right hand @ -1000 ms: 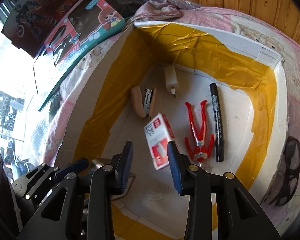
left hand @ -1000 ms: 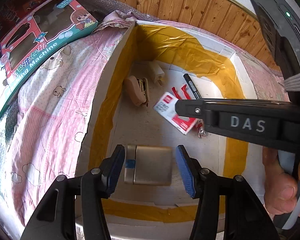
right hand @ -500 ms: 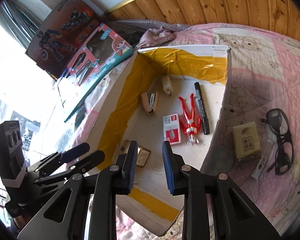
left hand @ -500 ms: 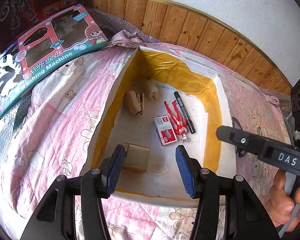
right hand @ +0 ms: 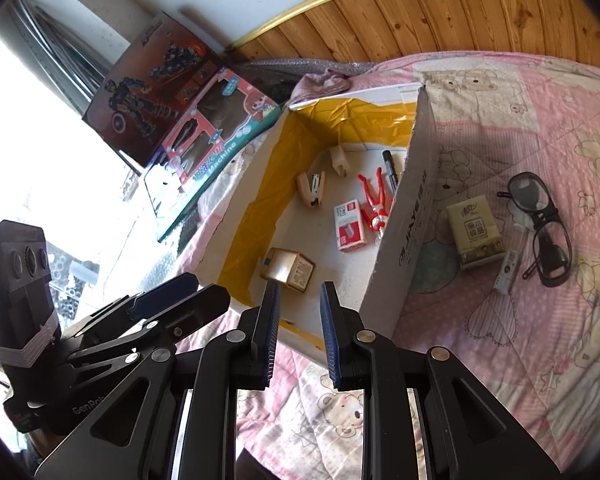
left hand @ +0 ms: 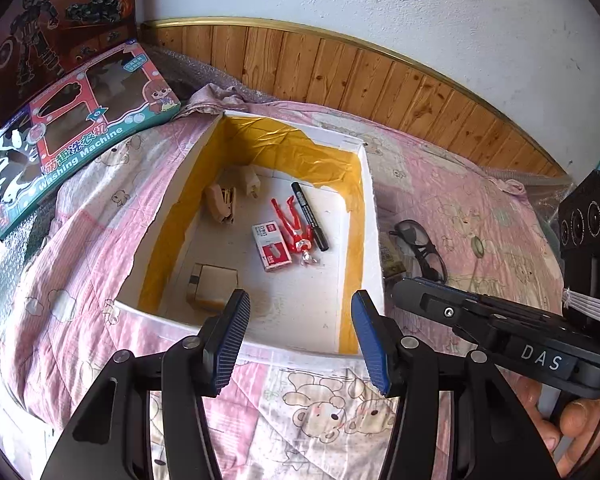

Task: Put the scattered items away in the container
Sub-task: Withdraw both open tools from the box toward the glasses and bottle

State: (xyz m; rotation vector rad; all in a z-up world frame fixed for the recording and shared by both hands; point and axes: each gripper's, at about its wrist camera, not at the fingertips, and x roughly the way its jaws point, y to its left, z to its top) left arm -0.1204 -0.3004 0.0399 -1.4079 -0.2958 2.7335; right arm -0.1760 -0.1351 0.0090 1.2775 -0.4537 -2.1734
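Most of the tidying looks done: the box (left hand: 374,240) on the bed (right hand: 500,352) already holds a stapler (left hand: 220,204), plug (left hand: 250,180), marker (left hand: 310,216), red figure (left hand: 294,226), staple pack (left hand: 271,247) and a tan case (left hand: 212,286). Left outside, just beside its right wall, are a tissue pack (right hand: 476,232), glasses (right hand: 540,228) and a small tube (right hand: 508,270) (three pieces, I'd judge). Both grippers hover near the box's front edge, empty: left gripper (left hand: 298,338) fingers spread wide, right gripper (right hand: 298,330) fingers narrowly apart.
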